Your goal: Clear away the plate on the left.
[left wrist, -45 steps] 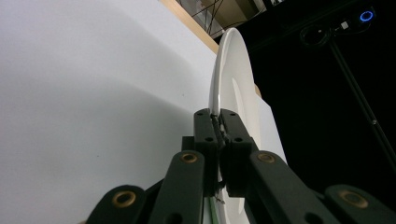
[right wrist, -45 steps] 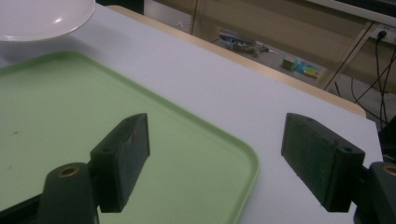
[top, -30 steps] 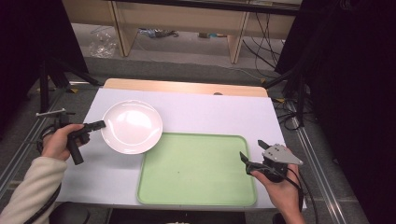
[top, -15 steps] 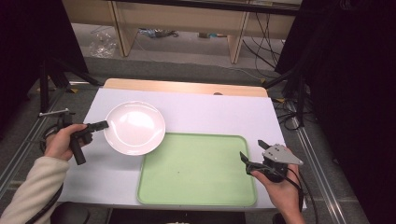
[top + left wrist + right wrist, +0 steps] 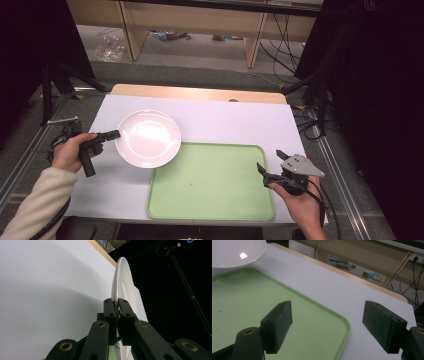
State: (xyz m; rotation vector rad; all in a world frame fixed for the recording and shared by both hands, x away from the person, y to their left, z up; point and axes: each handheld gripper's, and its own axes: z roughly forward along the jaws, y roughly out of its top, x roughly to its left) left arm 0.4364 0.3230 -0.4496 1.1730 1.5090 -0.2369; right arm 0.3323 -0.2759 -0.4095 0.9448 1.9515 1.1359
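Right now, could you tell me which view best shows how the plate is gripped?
The left gripper view: the left tongs pinch the plate rim edge-on. The high view shows the whole plate; the right gripper view catches its edge.

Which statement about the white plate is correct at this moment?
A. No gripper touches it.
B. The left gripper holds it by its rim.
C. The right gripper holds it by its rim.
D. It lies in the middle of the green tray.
B: in the left gripper view, the left gripper is closed on the rim of the white plate, while the right gripper stands open near the green tray.
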